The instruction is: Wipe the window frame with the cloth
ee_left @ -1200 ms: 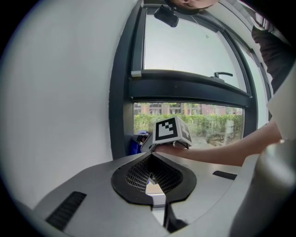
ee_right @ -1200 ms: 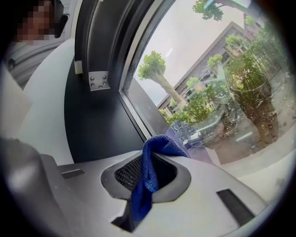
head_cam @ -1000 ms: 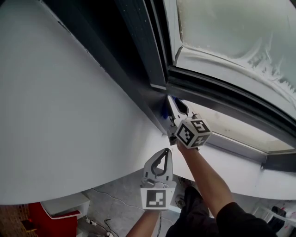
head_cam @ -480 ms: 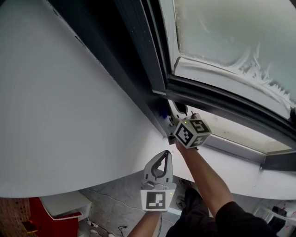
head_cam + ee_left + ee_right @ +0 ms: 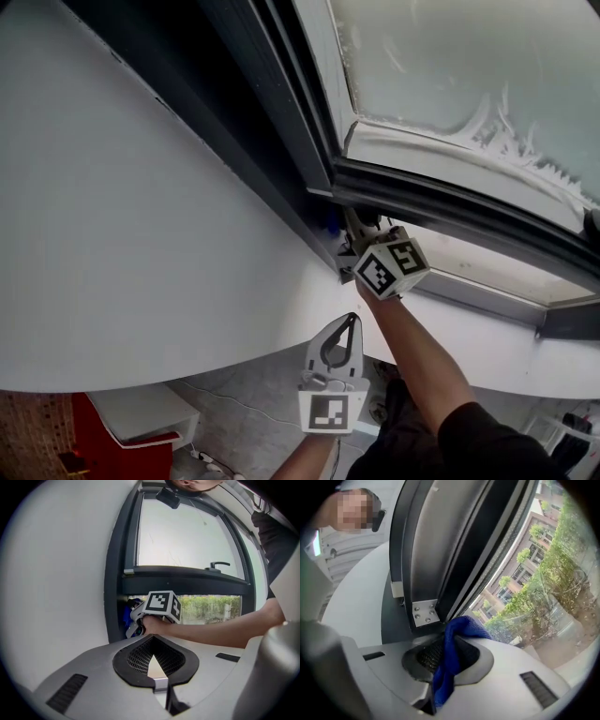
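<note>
**Blue cloth at the corner of the frame**

On the left, the left hand-held gripper (image 5: 352, 320) hangs low, well away from the window. Its jaws are drawn together with nothing between them.

Further right and higher, the right hand-held gripper (image 5: 449, 643) is up at the lower corner of the dark window frame (image 5: 281, 131). It is clenched on the cloth (image 5: 452, 654), which is where the cloth is: pinched between the jaws, with a rounded bunch poking out past the tips and a tail trailing back under the gripper. The bunch sits just beside a small metal bracket (image 5: 425, 611) with screws; whether it actually touches the frame I can't tell from here.

The cloth is deep blue, nappy like microfibre, crumpled and folded. I'd judge it light, soft and limp, so it should mould into the frame's grooves but could slip out under drag. A hold on the gathered middle, as here, looks sensible, leaving a pad in front for wiping.

To the right is frosted-looking glass (image 5: 450, 56).
</note>
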